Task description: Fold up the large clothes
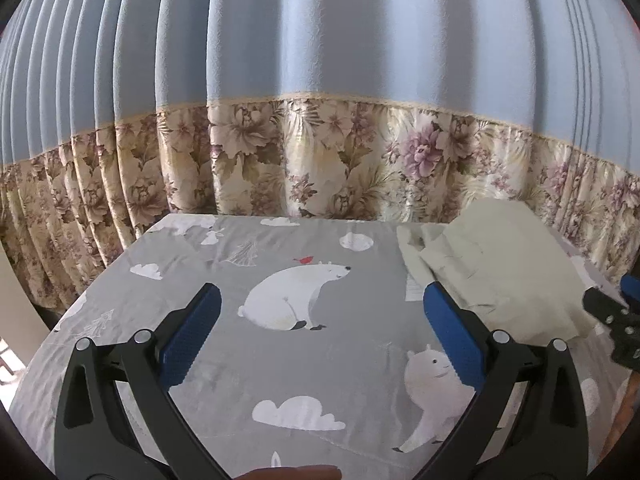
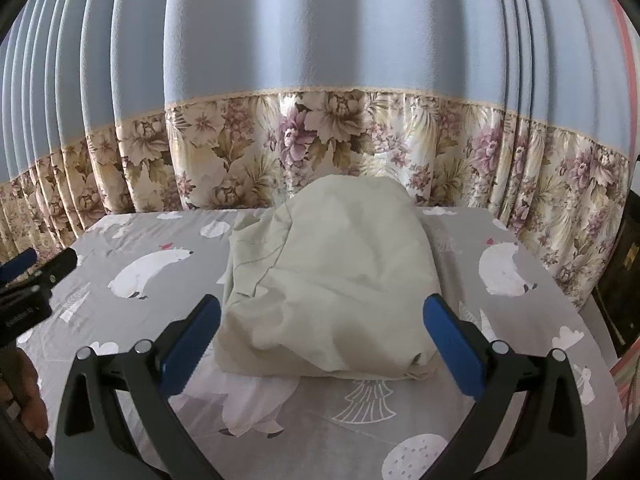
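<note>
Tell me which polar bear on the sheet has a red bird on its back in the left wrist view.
The far bear, standing side-on beyond the open left claw, carries the red bird. The near bear has none.

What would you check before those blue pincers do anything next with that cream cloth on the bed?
1. Right gripper open: ok, its jaws are spread wide with nothing between them.
2. Left gripper open: ok, also spread and holding nothing.
3. Cream garment in front of the right gripper: ok, it lies centred ahead of the fingers.
4. Garment lying compact on the bear-print sheet: ok, it sits as a bundle with its near edge roughly straight.
5. Folds neat underneath: cannot tell, the lower layers are hidden.
6. Left gripper clear of the garment: ok, it sits off to the garment's left over bare sheet.
</note>
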A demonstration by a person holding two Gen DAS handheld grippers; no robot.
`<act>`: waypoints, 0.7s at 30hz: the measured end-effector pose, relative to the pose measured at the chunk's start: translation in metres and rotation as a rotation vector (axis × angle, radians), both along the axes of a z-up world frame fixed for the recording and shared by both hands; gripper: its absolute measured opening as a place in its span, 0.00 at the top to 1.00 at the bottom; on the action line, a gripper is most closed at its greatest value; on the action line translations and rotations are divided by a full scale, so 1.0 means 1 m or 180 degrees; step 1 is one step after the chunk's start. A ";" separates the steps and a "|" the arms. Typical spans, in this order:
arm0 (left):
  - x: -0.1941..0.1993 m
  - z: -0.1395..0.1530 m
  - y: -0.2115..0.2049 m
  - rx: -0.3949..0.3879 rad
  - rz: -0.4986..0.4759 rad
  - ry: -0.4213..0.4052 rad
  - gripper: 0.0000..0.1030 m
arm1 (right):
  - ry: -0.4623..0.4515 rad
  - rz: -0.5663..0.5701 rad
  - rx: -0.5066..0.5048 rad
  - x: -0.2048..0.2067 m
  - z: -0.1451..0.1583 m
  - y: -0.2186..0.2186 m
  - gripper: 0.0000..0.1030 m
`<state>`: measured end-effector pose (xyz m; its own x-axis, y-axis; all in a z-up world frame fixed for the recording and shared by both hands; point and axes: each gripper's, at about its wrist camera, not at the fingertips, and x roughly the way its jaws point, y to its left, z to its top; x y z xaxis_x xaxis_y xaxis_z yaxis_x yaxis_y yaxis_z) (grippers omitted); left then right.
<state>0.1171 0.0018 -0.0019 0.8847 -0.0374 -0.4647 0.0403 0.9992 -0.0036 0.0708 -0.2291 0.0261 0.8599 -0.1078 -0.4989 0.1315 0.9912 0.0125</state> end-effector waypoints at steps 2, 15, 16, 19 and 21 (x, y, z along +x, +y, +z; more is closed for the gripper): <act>0.004 -0.004 -0.003 0.0057 -0.0007 0.0065 0.03 | 0.0027 0.0026 -0.0019 0.000 0.000 0.002 0.02; 0.003 -0.007 -0.014 0.0217 0.0022 0.0059 0.03 | -0.0022 0.0020 -0.0120 0.000 0.004 0.007 0.02; 0.003 -0.006 -0.014 0.0208 0.0021 0.0063 0.03 | -0.0033 0.0022 -0.0121 -0.001 0.004 0.007 0.02; 0.004 -0.006 -0.015 0.0177 0.0018 0.0111 0.03 | -0.0052 0.0023 -0.0146 -0.004 0.005 0.008 0.02; 0.003 -0.006 -0.014 0.0172 0.0029 0.0109 0.03 | -0.0051 0.0025 -0.0122 -0.003 0.004 0.008 0.02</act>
<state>0.1203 -0.0120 -0.0075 0.8683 -0.0035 -0.4960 0.0320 0.9983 0.0491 0.0674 -0.2215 0.0304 0.8687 -0.1198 -0.4807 0.1238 0.9920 -0.0235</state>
